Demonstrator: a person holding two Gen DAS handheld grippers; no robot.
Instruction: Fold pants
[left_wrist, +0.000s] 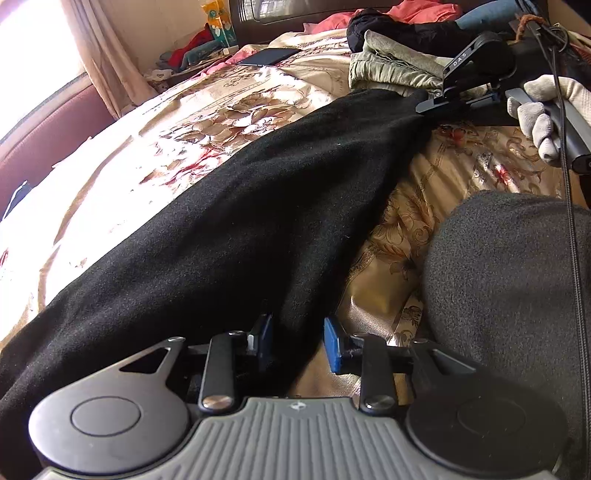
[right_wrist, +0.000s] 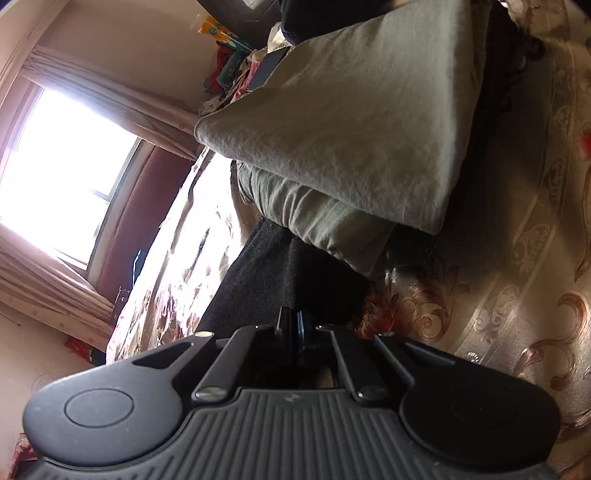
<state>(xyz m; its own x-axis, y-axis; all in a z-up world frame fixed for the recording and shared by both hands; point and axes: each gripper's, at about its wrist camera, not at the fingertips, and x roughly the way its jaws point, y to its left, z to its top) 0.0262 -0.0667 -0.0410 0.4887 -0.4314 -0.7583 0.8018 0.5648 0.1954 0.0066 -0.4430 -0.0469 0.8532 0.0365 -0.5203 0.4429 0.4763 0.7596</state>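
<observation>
Black pants (left_wrist: 229, 221) lie stretched slantwise across the flowered bedspread (left_wrist: 229, 110), from the near left to the far right. My left gripper (left_wrist: 298, 341) is at their near end, and its blue pads (left_wrist: 332, 345) are closed part-way, with a thick bunch of the black cloth's edge pinched between them. At the far end my right gripper (left_wrist: 430, 105), held by a gloved hand (left_wrist: 543, 114), pinches the narrowed tip of the cloth. In the right wrist view its jaws (right_wrist: 299, 326) are pressed together on the black pants (right_wrist: 280, 266).
A folded stack of grey-green clothes (left_wrist: 391, 62) (right_wrist: 332, 129) lies just beyond the far end of the pants, with dark and pink garments (left_wrist: 406, 14) behind it. A dark phone (left_wrist: 267, 55) rests on the bed. A person's grey-clad knee (left_wrist: 509, 295) is at the right. A window (right_wrist: 66, 155) lights the left side.
</observation>
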